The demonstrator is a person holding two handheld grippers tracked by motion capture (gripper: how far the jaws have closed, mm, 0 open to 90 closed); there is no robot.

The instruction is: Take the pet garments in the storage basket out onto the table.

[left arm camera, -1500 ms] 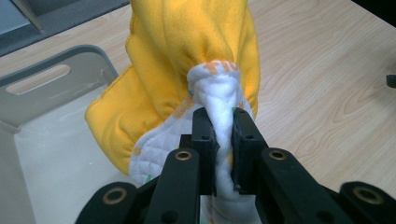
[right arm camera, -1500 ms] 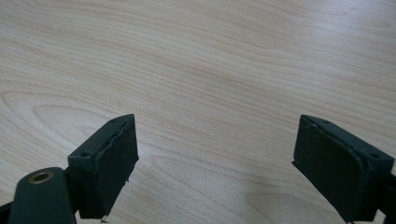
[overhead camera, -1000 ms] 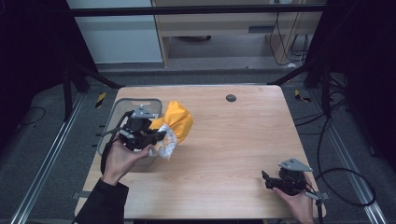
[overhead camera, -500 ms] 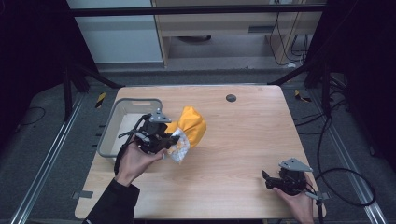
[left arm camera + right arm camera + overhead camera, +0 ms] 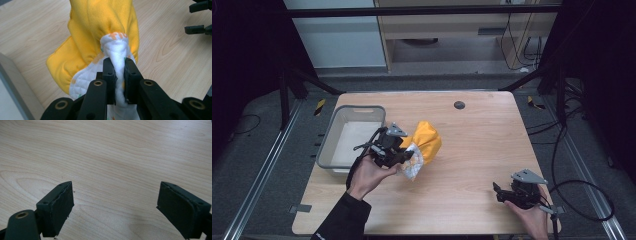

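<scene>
Below, the big light wooden surface (image 5: pixel 472 150) is seen from the high view, with rounded corners and a small dark round hole (image 5: pixel 459 105) near its far edge. On the left part of the surface a grey plastic bin with a white inside (image 5: pixel 328 145) is set, close to the left edge.

Just to the right of the bin, a soft yellow cloth with a white quilted lining (image 5: pixel 424 145) is found. It is bunched up into a lump. Most of it is yellow, and the white part with little orange marks hangs at the near end. From the left claw view, the yellow cloth (image 5: pixel 100 35) is seen hanging over the wood, and whether its low end touches the surface cannot be told.

The left claw (image 5: pixel 404 157) is held in the person's left hand (image 5: pixel 367 175), beside the bin's near right corner. Its two black jaws are pressed together on a fold of the white lining, which is squeezed flat between them, as the left claw view shows.

The right claw (image 5: pixel 499 192) is held low near the front right corner of the surface, well apart from the cloth. In the right claw view its jaws stand wide apart, with bare wood between them and nothing gripped.
</scene>
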